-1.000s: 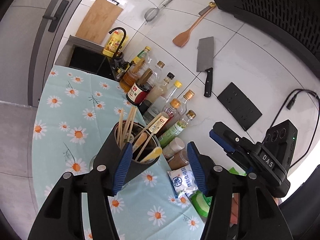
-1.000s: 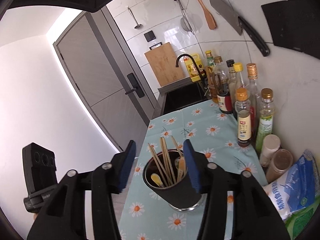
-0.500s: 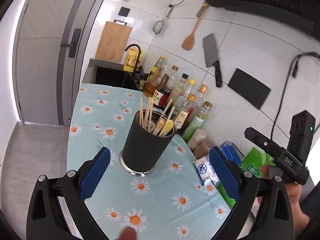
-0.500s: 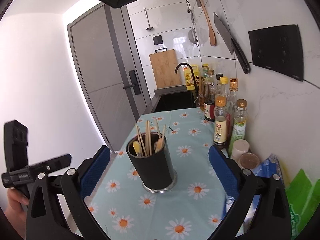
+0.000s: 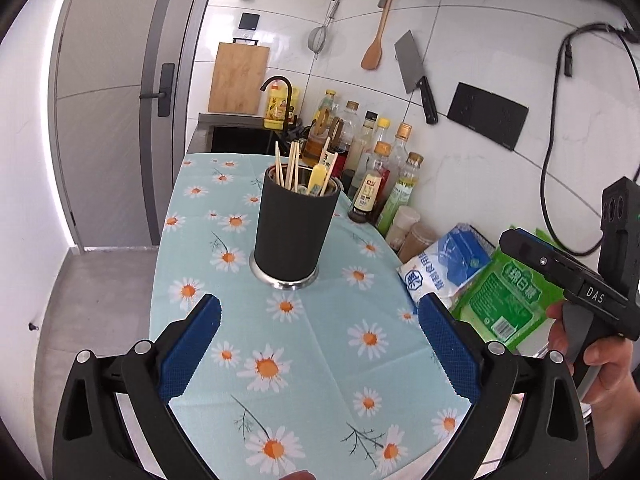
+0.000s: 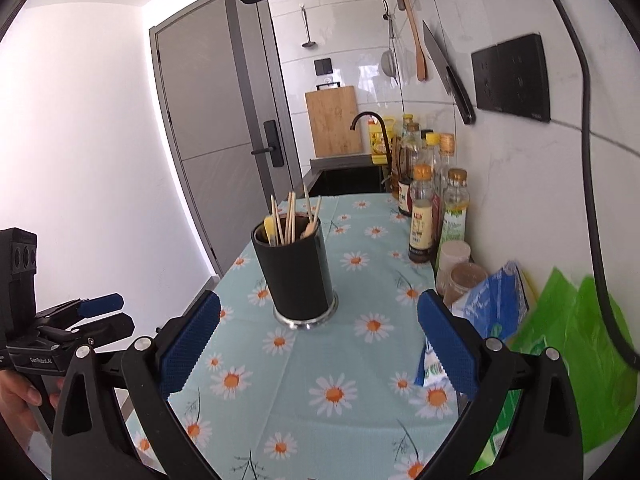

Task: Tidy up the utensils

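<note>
A black utensil holder [image 5: 294, 232] stands upright on the daisy-print tablecloth [image 5: 320, 360]; it also shows in the right wrist view [image 6: 296, 276]. Several wooden chopsticks [image 5: 290, 170] and a yellow-handled utensil [image 5: 317, 178] stick out of it. My left gripper [image 5: 319, 346] is open and empty, pulled back from the holder. My right gripper [image 6: 318, 344] is open and empty, also short of the holder. Each gripper shows from the side in the other's view, the right one [image 5: 576, 288] and the left one [image 6: 84, 320].
Several sauce bottles [image 5: 384, 176] line the tiled wall. Jars [image 5: 416, 236], a blue-white bag [image 5: 444, 264] and a green bag [image 5: 508, 292] lie at the right. A sink [image 5: 244, 136] with a black faucet is at the far end. A cleaver [image 5: 416, 76] and a spatula hang above.
Both grippers opened wide and drew back from the holder, which stays standing on the cloth. One second ago their fingers were close around it.
</note>
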{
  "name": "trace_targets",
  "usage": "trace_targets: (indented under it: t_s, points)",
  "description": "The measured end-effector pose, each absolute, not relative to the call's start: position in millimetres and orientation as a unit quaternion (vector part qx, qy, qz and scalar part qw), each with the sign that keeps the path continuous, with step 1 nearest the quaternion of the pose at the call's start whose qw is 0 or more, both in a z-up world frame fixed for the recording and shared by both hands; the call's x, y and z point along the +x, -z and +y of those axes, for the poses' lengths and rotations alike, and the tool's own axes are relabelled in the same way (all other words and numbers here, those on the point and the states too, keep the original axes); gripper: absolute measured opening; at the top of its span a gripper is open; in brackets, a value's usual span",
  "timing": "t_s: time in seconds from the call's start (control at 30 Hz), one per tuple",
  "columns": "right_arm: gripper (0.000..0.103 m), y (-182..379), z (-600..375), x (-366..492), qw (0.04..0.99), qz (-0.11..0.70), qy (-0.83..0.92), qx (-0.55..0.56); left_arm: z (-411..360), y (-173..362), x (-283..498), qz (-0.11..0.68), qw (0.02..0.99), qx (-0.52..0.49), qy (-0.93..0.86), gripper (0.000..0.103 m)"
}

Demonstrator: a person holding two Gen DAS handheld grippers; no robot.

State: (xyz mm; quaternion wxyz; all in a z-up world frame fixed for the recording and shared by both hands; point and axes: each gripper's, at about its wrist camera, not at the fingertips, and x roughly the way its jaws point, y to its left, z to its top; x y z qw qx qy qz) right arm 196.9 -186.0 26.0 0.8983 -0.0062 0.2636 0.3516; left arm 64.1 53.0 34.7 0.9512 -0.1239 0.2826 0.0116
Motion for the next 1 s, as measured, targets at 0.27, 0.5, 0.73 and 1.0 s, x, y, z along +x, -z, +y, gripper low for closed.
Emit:
trace_targets:
  t_s: [0.27, 0.5, 0.73, 1.0]
  points:
    - [0.098, -6, -192, 176, 0.893, 0.282, -0.352, -0.019, 36, -18, 43, 0.291, 0.95, -0.116, -0.004, 0.096]
    - [0.098, 4, -190, 164, 0.89, 0.287, -0.351, -0.032, 36, -6, 38, 0.3, 0.947, -0.117, -0.007, 0.096]
    - [0.098, 16, -186, 159, 0.885, 0.306, -0.35, -0.034, 36, 7, 37, 0.313, 0.943, -0.117, -0.006, 0.096]
    - [0.098, 23, -184, 159, 0.88, 0.32, -0.35, -0.029, 37, 11, 37, 0.318, 0.941, -0.115, -0.007, 0.096]
